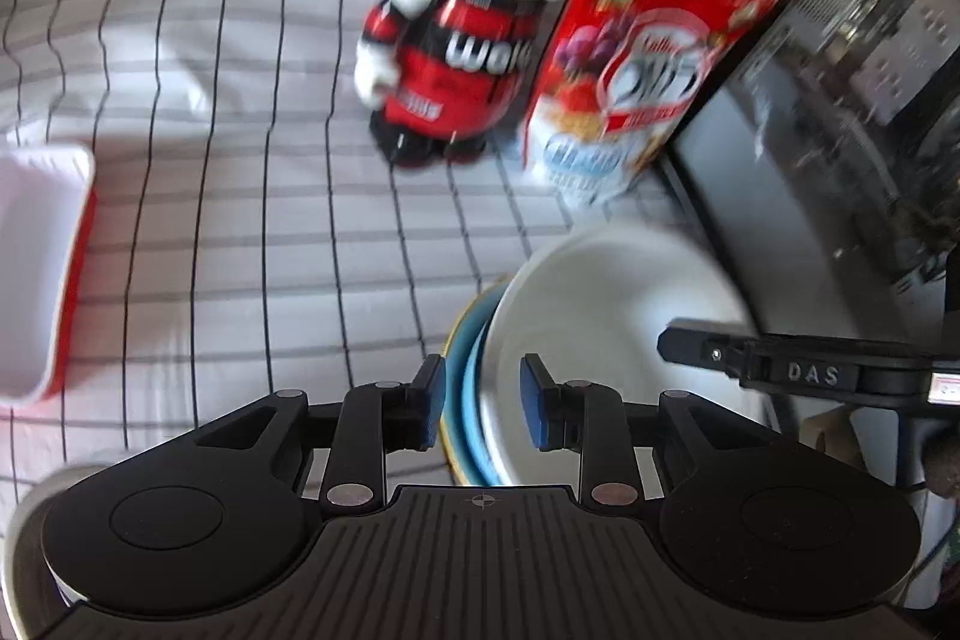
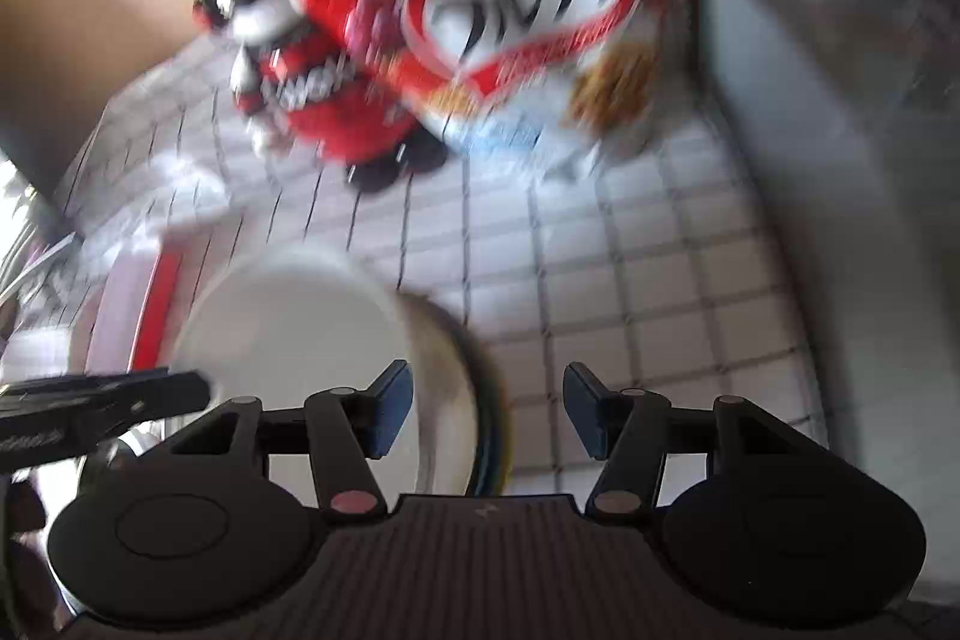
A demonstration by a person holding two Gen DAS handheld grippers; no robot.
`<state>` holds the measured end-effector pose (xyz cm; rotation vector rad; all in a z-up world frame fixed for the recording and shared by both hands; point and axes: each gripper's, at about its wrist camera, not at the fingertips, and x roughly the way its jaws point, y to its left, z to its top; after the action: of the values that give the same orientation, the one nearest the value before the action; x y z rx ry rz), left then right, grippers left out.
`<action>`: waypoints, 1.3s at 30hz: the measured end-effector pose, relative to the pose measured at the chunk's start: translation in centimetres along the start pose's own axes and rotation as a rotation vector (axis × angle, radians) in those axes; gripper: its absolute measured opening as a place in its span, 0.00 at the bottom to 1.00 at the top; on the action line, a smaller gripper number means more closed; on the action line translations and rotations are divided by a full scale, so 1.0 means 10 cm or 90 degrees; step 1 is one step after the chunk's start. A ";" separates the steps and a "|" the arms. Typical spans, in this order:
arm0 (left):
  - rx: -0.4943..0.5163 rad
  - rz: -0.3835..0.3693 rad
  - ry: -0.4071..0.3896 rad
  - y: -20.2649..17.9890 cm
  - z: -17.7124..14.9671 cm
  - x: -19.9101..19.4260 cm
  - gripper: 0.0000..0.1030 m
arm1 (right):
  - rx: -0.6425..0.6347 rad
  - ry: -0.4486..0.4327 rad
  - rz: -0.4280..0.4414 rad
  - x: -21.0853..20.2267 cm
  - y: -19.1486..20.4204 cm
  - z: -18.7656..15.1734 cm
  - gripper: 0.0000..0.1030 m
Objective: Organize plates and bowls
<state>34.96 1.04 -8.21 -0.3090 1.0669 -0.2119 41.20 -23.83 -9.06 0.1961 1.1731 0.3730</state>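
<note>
1. The left gripper (image 1: 483,400), its blue pads flat and rubbery, clamps the stacked rims of a glossy white bowl (image 1: 612,316) and a blue plate (image 1: 465,388) at lower centre of the left view.
2. The right gripper (image 2: 487,412) is released, its jaws standing apart around the bowl's round rim.
3. A checked cloth (image 1: 240,130) lies beneath.

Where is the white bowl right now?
In the left wrist view the white bowl sits lower right, nested on a blue plate, just below the cereal box.

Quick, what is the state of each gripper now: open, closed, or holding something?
Left gripper: around the rims of the stacked white bowl and blue plate; contact cannot be told.
Right gripper: open, holding nothing.
</note>
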 end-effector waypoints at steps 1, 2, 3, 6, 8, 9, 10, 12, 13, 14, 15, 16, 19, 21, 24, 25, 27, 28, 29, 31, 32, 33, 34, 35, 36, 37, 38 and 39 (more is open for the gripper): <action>-0.003 0.007 0.014 0.01 -0.01 0.06 0.29 | -0.001 0.013 0.009 0.06 -0.01 -0.03 0.55; -0.004 0.015 0.027 0.02 -0.02 0.12 0.30 | 0.000 0.024 0.013 0.12 -0.01 -0.06 0.55; -0.005 0.017 0.035 0.03 -0.02 0.17 0.31 | 0.001 0.032 0.016 0.17 -0.02 -0.07 0.55; 0.001 0.028 0.056 0.02 -0.03 0.28 0.33 | 0.026 0.047 0.043 0.29 -0.05 -0.11 0.55; 0.007 0.035 0.075 -0.01 -0.01 0.36 0.31 | 0.051 0.058 0.072 0.35 -0.09 -0.10 0.55; 0.007 0.037 0.084 -0.02 -0.02 0.40 0.31 | 0.057 0.065 0.085 0.39 -0.10 -0.11 0.53; 0.006 0.037 0.093 -0.02 -0.03 0.43 0.31 | 0.060 0.071 0.094 0.43 -0.09 -0.11 0.52; 0.002 0.033 0.111 -0.03 -0.03 0.50 0.31 | 0.066 0.079 0.104 0.49 -0.10 -0.11 0.51; 0.000 0.031 0.117 -0.03 -0.04 0.53 0.32 | 0.069 0.080 0.110 0.50 -0.11 -0.11 0.51; -0.001 0.030 0.119 -0.04 -0.04 0.54 0.34 | 0.068 0.082 0.115 0.50 -0.12 -0.10 0.51; -0.001 0.032 0.118 -0.05 -0.04 0.55 0.34 | 0.066 0.085 0.120 0.50 -0.12 -0.10 0.51; -0.003 0.036 0.118 -0.06 -0.05 0.55 0.34 | 0.066 0.088 0.123 0.50 -0.13 -0.10 0.51; -0.007 0.041 0.108 -0.07 -0.08 0.53 0.34 | 0.059 0.091 0.120 0.49 -0.12 -0.11 0.52; -0.008 0.047 0.101 -0.07 -0.11 0.50 0.34 | 0.054 0.098 0.120 0.47 -0.10 -0.13 0.52; -0.010 0.062 0.104 -0.07 -0.19 0.44 0.34 | 0.050 0.116 0.135 0.46 -0.07 -0.21 0.52; -0.014 0.066 0.109 -0.06 -0.23 0.41 0.34 | 0.048 0.120 0.139 0.46 -0.05 -0.25 0.52; -0.014 0.071 0.114 -0.04 -0.33 0.34 0.35 | 0.044 0.130 0.145 0.44 -0.01 -0.37 0.52; -0.013 0.072 0.116 -0.03 -0.38 0.31 0.34 | 0.041 0.134 0.147 0.43 0.01 -0.43 0.52; -0.015 0.070 0.120 -0.02 -0.44 0.26 0.34 | 0.038 0.139 0.150 0.42 0.02 -0.50 0.52; -0.018 0.066 0.127 -0.01 -0.55 0.20 0.34 | 0.035 0.149 0.156 0.39 0.03 -0.63 0.52; -0.018 0.065 0.130 -0.02 -0.60 0.17 0.34 | 0.034 0.152 0.159 0.37 0.03 -0.68 0.52; -0.016 0.065 0.132 -0.03 -0.66 0.13 0.34 | 0.033 0.155 0.161 0.36 0.03 -0.74 0.52; -0.013 0.065 0.132 -0.04 -0.71 0.10 0.34 | 0.033 0.156 0.162 0.34 0.03 -0.80 0.52; -0.011 0.065 0.132 -0.05 -0.75 0.08 0.34 | 0.035 0.155 0.162 0.32 0.03 -0.85 0.52; -0.009 0.065 0.131 -0.07 -0.79 0.06 0.34 | 0.038 0.153 0.162 0.31 0.02 -0.89 0.52; -0.006 0.064 0.130 -0.08 -0.81 0.04 0.34 | 0.040 0.149 0.160 0.30 0.01 -0.93 0.52; -0.003 0.065 0.127 -0.09 -0.83 0.03 0.34 | 0.041 0.144 0.159 0.29 0.01 -0.96 0.52; -0.001 0.066 0.126 -0.10 -0.84 0.02 0.33 | 0.042 0.141 0.157 0.29 0.02 -0.99 0.52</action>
<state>27.62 -1.17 -11.80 -0.2356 1.2753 -0.1504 33.01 -22.99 -15.21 0.3662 1.3853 0.5850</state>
